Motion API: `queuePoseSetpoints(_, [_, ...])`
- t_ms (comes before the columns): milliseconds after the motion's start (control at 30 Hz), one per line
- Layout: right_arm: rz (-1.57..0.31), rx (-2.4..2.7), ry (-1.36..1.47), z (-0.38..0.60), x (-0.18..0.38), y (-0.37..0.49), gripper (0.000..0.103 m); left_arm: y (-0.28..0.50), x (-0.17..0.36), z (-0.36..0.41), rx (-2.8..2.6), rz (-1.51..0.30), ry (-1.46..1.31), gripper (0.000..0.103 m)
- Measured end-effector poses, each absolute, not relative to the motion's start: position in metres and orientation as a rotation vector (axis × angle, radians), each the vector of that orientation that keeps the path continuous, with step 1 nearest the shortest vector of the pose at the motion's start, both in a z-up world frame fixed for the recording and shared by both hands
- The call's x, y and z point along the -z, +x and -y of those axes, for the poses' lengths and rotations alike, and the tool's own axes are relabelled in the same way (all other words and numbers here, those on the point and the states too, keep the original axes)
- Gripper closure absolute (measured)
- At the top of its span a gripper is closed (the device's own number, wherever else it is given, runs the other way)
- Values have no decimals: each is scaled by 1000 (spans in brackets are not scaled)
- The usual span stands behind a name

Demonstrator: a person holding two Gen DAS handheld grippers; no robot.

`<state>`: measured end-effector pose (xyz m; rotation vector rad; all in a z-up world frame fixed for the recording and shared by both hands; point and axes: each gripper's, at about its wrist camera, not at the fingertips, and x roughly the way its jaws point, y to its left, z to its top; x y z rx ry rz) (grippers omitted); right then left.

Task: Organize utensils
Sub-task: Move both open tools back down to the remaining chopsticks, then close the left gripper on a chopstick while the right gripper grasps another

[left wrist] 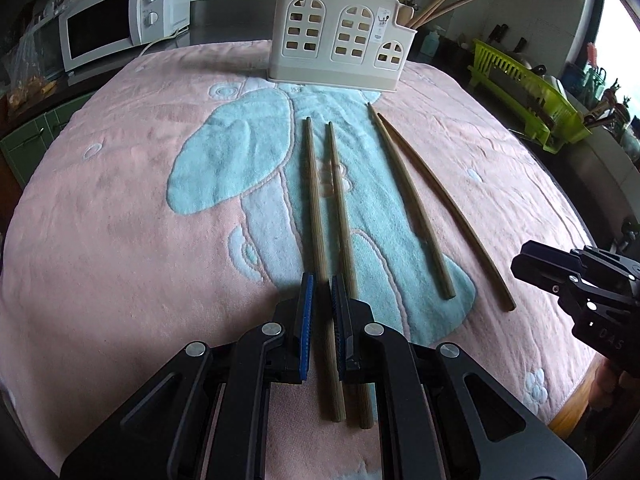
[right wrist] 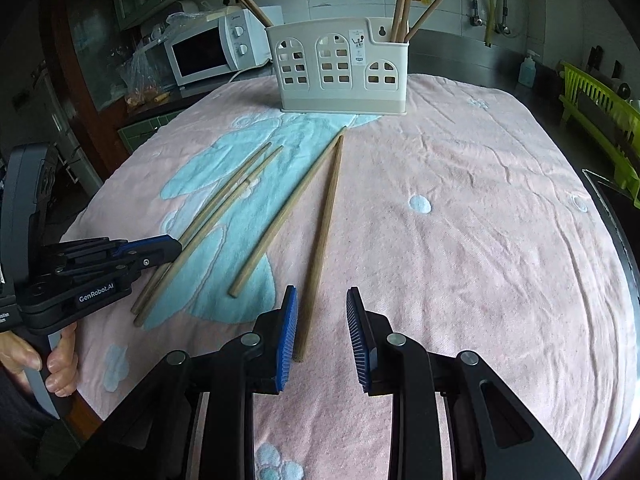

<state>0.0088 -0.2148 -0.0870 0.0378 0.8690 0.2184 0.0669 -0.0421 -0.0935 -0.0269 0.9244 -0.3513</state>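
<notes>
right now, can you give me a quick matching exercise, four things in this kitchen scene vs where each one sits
Things:
1. utensil holder
2. microwave
3. green dish rack
4. four loose chopsticks

Places:
a. on the counter at the right edge of the left wrist view
b. lying flat on the pink towel, nearer the fingers than the holder
c. upright at the far side of the towel, chopsticks already in it
d. on the counter behind the towel's far left corner

Pairs: 1-c, 2-d, 3-a, 4-b
</notes>
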Motion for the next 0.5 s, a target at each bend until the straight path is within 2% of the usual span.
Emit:
queuePoseSetpoints(233, [-880,-214,14,206,93,14,78,66,93,46,325,-918,-15,94])
queuePoseSetpoints(500, [-905,-195,-6,198,106,20,84,65,93,49,317,-907,19,94])
